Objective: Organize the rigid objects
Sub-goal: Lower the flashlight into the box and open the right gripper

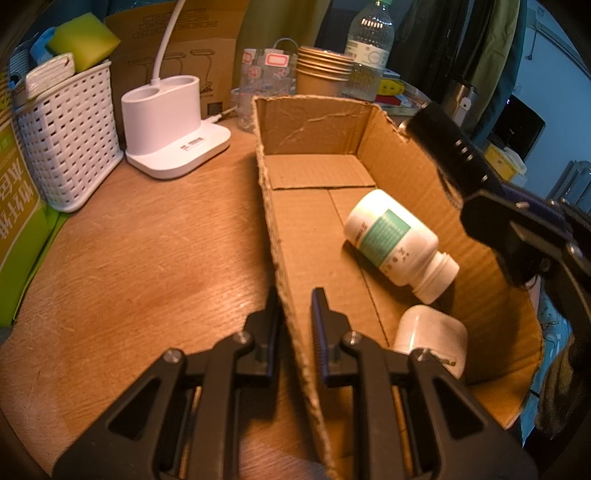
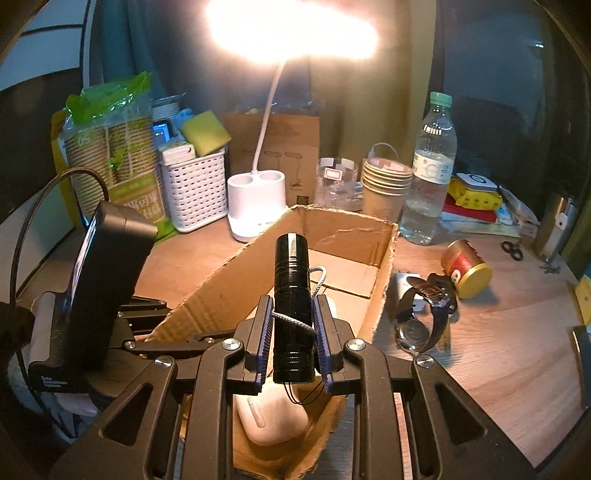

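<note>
Flashlight (image 2: 291,295) clamped in right gripper (image 2: 291,317); above cardboard box (image 2: 229,280)

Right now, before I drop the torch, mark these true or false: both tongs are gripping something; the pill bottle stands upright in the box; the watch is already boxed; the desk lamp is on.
1. Both tongs grip something. True: the left tongs pinch the box wall, the right tongs clamp the torch.
2. The pill bottle stands upright. False: it lies on its side on the box floor.
3. The watch is boxed. False: it sits on the table beside the box.
4. The lamp is on. True.
</note>
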{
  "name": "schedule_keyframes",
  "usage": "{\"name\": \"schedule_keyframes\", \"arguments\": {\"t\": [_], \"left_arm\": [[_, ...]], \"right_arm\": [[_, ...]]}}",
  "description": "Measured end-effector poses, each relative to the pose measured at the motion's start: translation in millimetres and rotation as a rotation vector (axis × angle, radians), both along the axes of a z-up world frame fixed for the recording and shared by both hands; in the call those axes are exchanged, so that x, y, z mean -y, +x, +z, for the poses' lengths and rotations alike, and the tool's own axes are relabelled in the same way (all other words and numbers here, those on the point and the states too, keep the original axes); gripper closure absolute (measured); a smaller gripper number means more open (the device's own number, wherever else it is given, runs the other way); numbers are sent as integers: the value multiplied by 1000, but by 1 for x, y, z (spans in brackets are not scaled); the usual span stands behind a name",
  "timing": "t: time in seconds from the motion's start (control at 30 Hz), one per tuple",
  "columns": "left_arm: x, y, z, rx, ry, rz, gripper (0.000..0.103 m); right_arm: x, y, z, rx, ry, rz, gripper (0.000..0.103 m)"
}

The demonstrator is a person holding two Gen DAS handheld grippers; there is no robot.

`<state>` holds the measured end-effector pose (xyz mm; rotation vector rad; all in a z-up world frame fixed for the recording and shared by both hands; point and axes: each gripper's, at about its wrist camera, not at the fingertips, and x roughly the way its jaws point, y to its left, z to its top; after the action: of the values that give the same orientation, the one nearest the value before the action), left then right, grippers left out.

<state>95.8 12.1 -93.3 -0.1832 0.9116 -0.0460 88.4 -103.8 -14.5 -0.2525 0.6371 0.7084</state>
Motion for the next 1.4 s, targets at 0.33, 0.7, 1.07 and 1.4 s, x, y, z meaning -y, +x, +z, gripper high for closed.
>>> {"name": "schedule_keyframes", "arguments": {"t": [0.33, 0.7, 1.07, 1.4], "left_arm": [[0, 0, 1, 0, 0, 0, 86], [0, 0, 0, 0, 0, 0, 86], [-1, 0, 0, 0, -1, 0, 85], [-1, 0, 0, -1, -1, 0, 86]], "right_arm": [[-10, -2, -7, -17, -28, 21, 79], [-14, -1, -11, -38, -34, 27, 79], [-12, 0, -11, -39, -28, 21, 79], [-3, 1, -4, -28, -9, 5, 77]]}}
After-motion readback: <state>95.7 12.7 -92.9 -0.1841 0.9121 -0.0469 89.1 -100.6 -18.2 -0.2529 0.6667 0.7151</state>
